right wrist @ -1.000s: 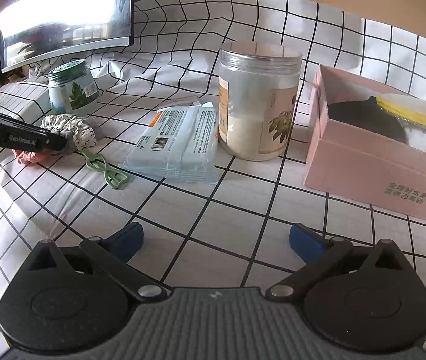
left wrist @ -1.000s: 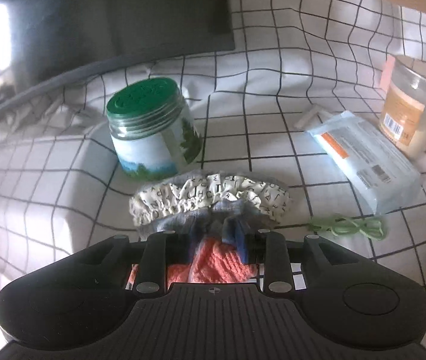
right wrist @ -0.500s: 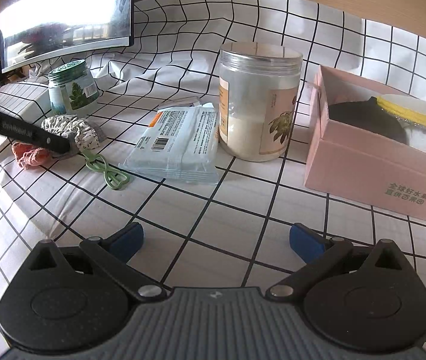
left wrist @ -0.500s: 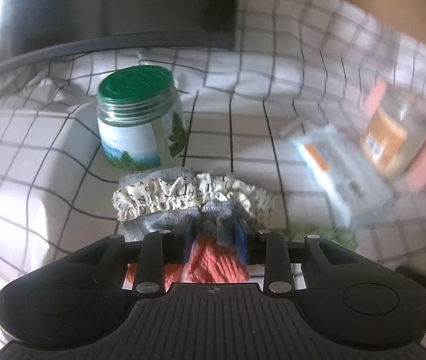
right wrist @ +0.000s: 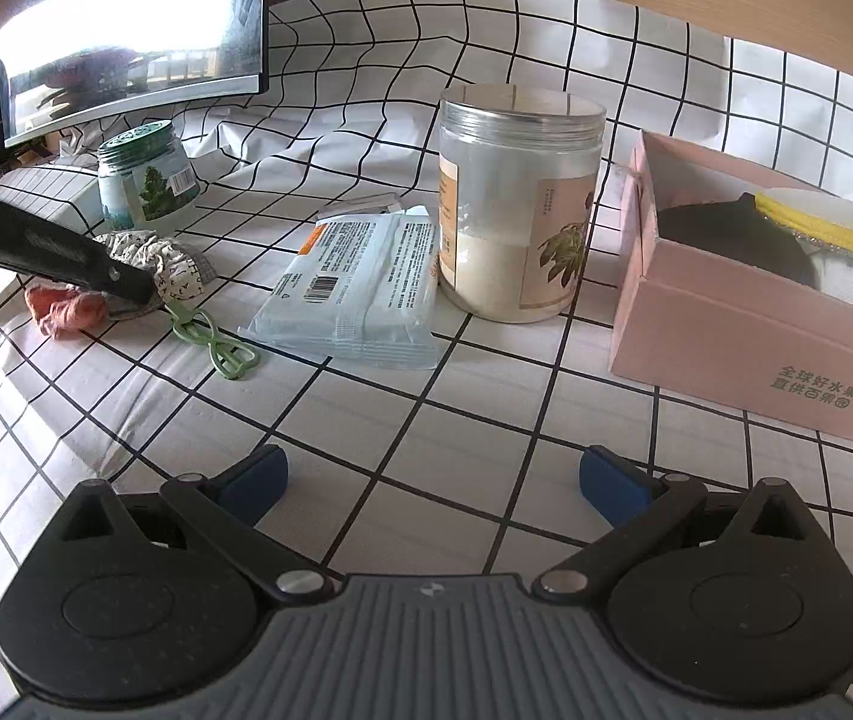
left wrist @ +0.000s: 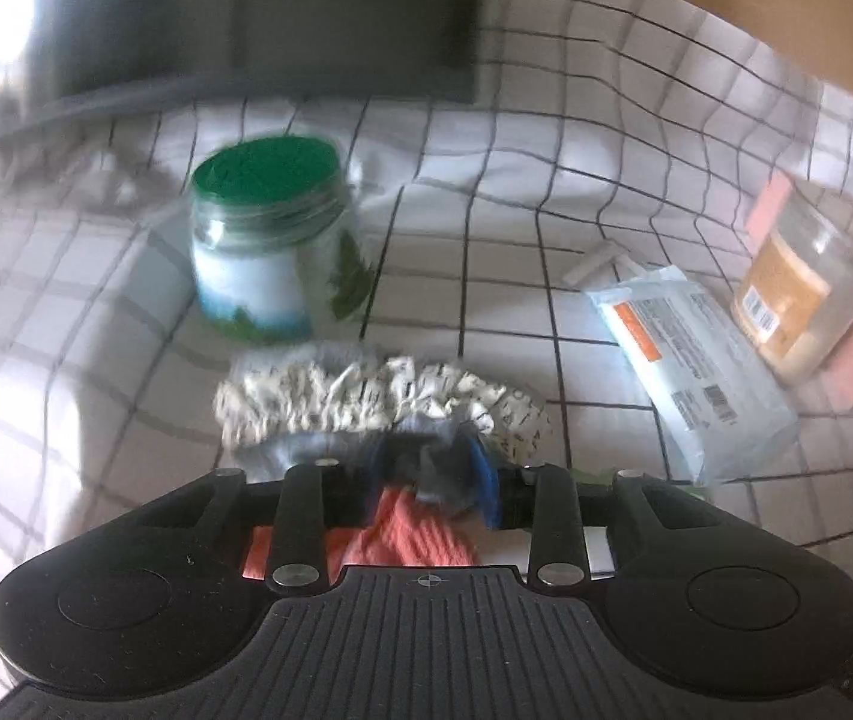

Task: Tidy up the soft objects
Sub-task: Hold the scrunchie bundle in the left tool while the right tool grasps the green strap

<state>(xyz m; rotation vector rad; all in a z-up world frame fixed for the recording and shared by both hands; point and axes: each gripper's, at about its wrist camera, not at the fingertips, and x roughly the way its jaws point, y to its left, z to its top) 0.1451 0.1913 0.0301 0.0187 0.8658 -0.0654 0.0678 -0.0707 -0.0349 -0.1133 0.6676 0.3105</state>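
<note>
Left gripper (left wrist: 426,474): jaws clenched on the grey underside fabric of a letter-printed scrunchie (left wrist: 378,399), the blue pads pressed together through the cloth. The scrunchie's ruffled band fans out just ahead of the jaws; in the right wrist view (right wrist: 156,255) it appears raised slightly off the gridded tablecloth (right wrist: 426,420) at the gripped edge, though motion blur in the left wrist view leaves the degree of lift uncertain. A coral knitted cloth (left wrist: 408,534) lies directly beneath and behind the jaws, touching the scrunchie. Compared with a second ago, the left view has tilted and the background has smeared, while the grip on the fabric is unchanged: the gripper is now in motion with the scrunchie, which suggests the pick is made and carriage toward a container is beginning.

Outward: a green-lidded jar (left wrist: 270,240) stands just behind the scrunchie; a green cord loop (right wrist: 213,339) lies beside it; a wet-wipe packet (right wrist: 360,291) and a tall clear jar (right wrist: 516,204) sit farther right. The open pink box (right wrist: 756,312), already holding dark and yellow soft items, is the probable destination.

Right gripper (right wrist: 432,480): jaws released and spread wide, hovering above the bench, holding nothing, unmoved.
</note>
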